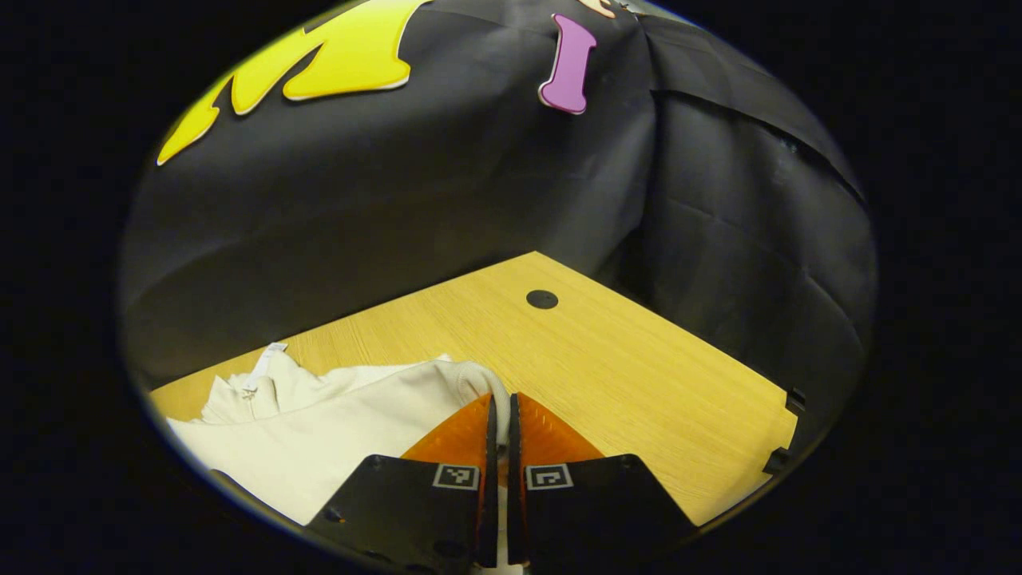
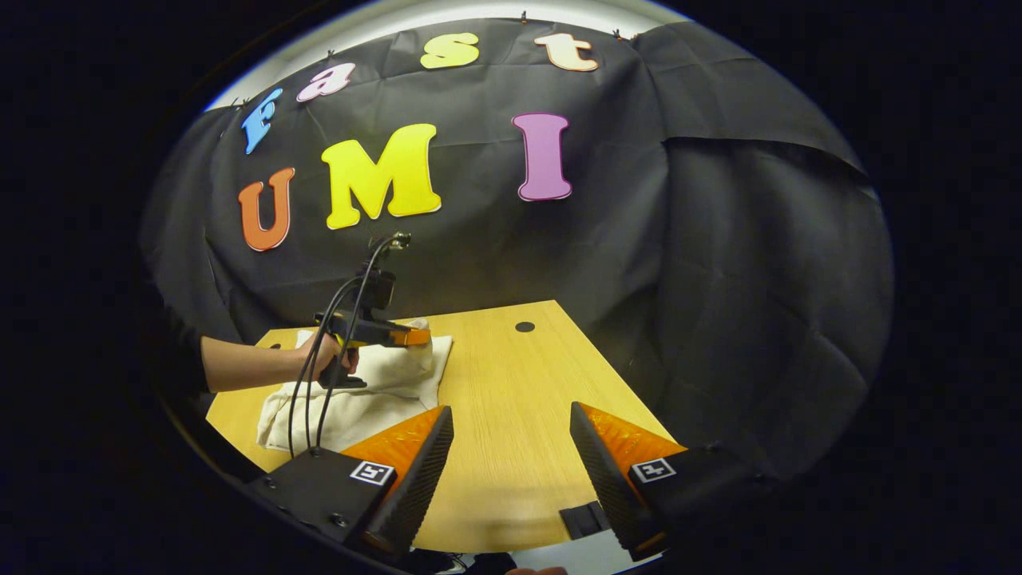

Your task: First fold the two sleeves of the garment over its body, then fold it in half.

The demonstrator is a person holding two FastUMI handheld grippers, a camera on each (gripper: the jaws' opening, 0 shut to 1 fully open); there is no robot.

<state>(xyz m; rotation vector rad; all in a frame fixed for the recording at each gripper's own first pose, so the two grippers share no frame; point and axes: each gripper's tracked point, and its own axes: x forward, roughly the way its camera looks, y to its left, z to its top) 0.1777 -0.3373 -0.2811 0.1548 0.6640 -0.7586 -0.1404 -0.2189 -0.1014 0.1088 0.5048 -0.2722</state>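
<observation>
Cream garment edge is being pinched between the nearly closed left gripper. Right gripper is being held wide apart, gripping nothing, over the wooden table.

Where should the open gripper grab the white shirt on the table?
Probably the near bottom edge of the garment, coming in low from the right gripper's own side. That hem lies flat and free on the table, while the left gripper is already closed on the far end, by the folded cloth.

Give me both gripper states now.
Left gripper: shut on a fold of the cream garment.
Right gripper: open, holding nothing, above the wooden table.
</observation>
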